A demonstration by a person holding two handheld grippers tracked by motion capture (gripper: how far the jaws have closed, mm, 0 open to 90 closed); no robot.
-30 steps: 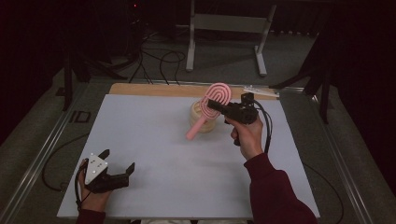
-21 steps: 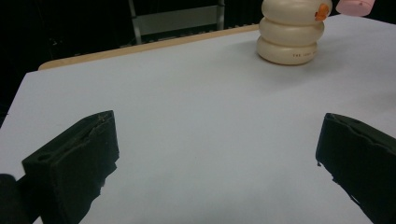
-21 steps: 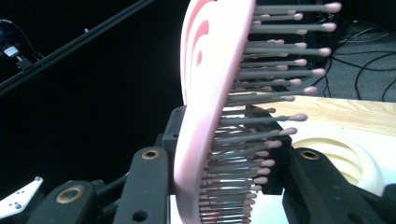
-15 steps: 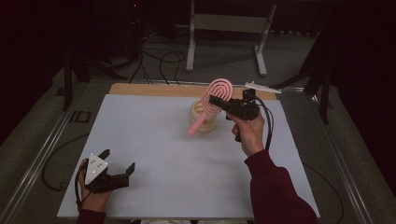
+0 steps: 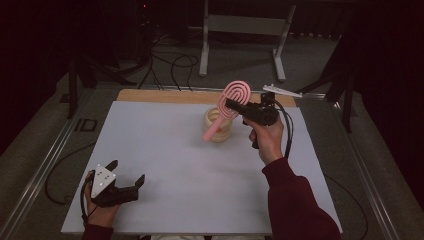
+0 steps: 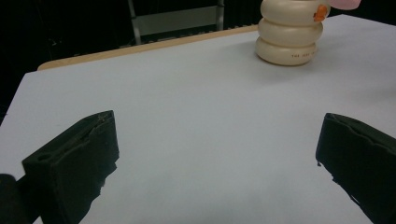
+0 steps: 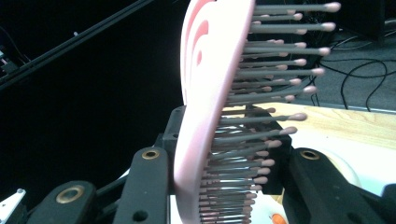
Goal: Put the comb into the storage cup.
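Right gripper [image 5: 231,105] clamping pink brush [image 5: 234,95] by head, holding it tilted above cream holder [image 5: 218,125] — handle tip pointing down over holder mouth. Step: carrying brush at holder, likely inserting or lifting out; cannot tell which. Next: keeping handle lined up with opening. Left gripper [image 5: 126,176] idling, jaws wide, nothing between. Holder mouth hidden behind handle; brush bristles facing away in high view.

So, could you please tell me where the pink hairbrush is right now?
In the high view, the pink hairbrush is clamped in the right claw, held above the cream ringed holder near the table's far edge.
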